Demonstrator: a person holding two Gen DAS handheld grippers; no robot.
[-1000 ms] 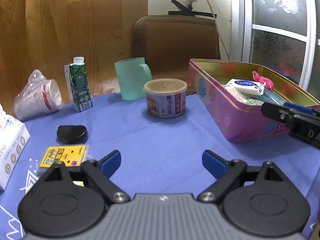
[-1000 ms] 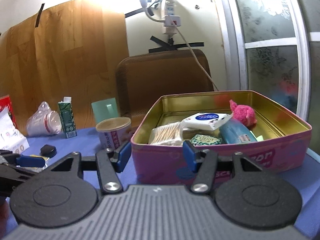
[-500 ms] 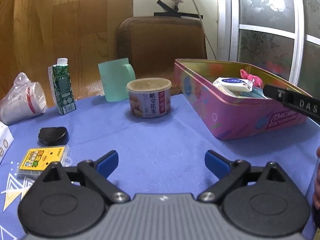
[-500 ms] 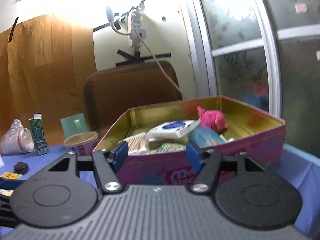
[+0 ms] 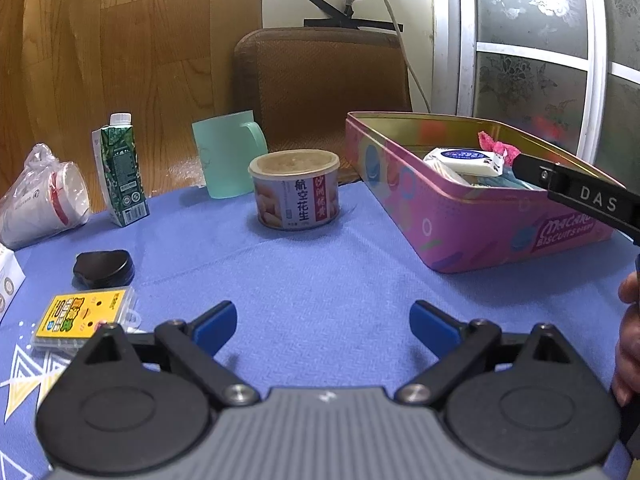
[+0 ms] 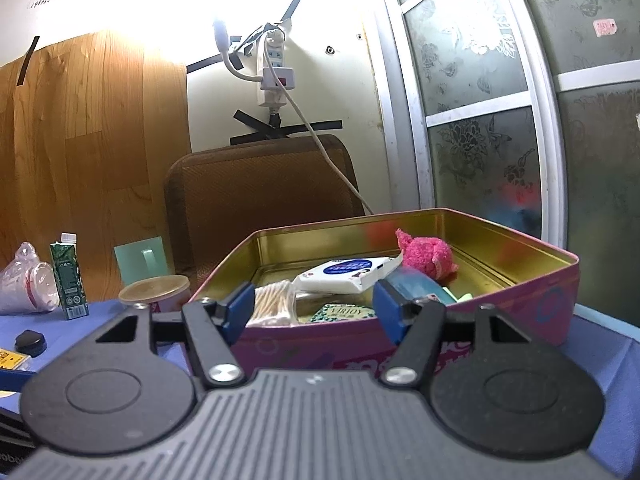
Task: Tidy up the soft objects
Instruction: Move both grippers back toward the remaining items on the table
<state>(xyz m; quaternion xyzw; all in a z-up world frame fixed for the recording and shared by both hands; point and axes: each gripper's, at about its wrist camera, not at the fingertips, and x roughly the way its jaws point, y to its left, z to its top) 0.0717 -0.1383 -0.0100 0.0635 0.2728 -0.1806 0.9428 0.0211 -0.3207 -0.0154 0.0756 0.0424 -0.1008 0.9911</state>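
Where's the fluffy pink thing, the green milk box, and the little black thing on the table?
fluffy pink thing (image 6: 426, 256): right wrist view, middle of its fuzzy body.
green milk box (image 5: 120, 172): left wrist view, front face.
little black thing (image 5: 103, 267): left wrist view, top surface.

Both jaws have just been opening with nothing between them: the left gripper (image 5: 323, 322) spread wide, the right gripper (image 6: 314, 312) held nearly level.
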